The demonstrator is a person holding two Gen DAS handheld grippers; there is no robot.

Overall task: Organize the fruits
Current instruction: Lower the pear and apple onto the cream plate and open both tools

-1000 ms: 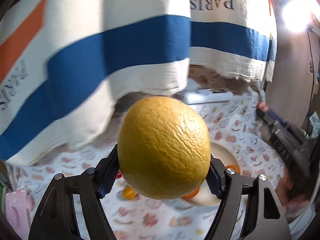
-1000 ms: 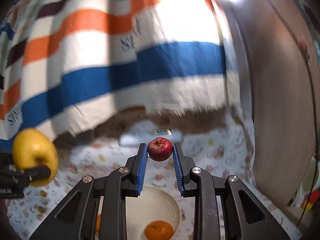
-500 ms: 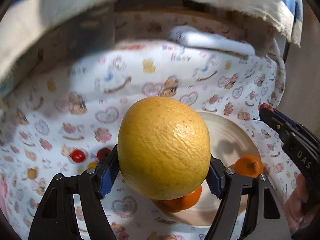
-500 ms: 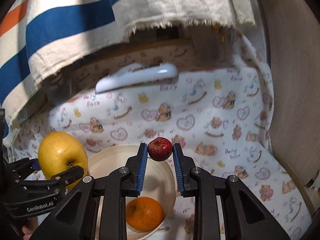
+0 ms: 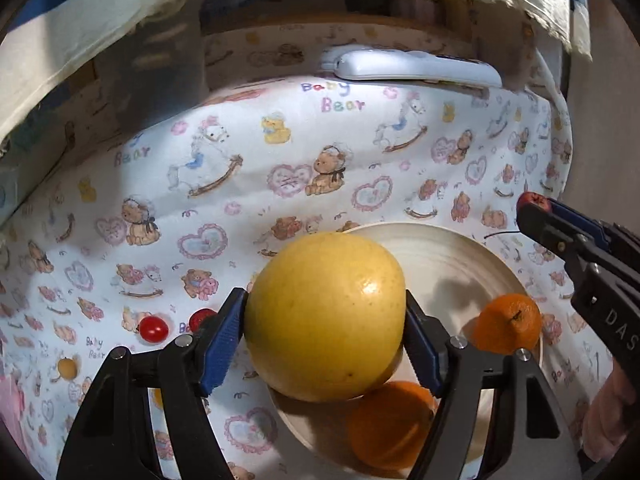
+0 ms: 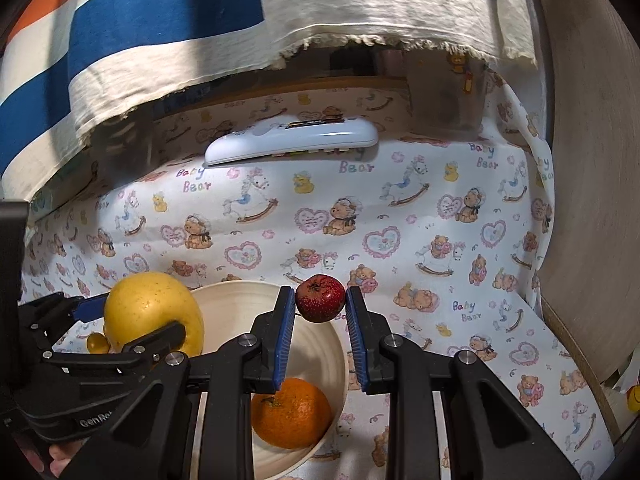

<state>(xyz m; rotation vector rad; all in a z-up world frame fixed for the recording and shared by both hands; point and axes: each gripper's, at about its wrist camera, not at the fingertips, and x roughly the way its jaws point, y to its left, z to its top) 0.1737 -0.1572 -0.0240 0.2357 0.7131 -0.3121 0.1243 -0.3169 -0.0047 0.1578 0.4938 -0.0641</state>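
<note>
Work surface is wearing a white cloth (image 5: 248, 152) printed with bears, hearts and rocking horses. A striped blue, cream and orange fabric (image 6: 168, 32) is hanging over the far edge. A white remote (image 6: 292, 140) is lying at the far side, and a brown curved wall (image 6: 592, 160) is running along the right.

Left gripper (image 5: 324, 320) is clamping a big yellow fruit (image 5: 324, 316) between its blue pads, holding it over the near-left rim of the cream bowl (image 5: 452, 252). Can't tell whether the fruit is touching the bowl.

Right gripper (image 6: 320, 304) is pinching a small dark red fruit (image 6: 320, 298) at its tips, above the bowl's far-right edge.

Two oranges are sitting in the bowl: one (image 5: 506, 324) to the right, one (image 5: 390, 424) near, partly under the yellow fruit.

Left of the bowl, two red cherry tomatoes (image 5: 153, 329) and a small yellow one (image 5: 67, 368) are lying on the cloth.
</note>
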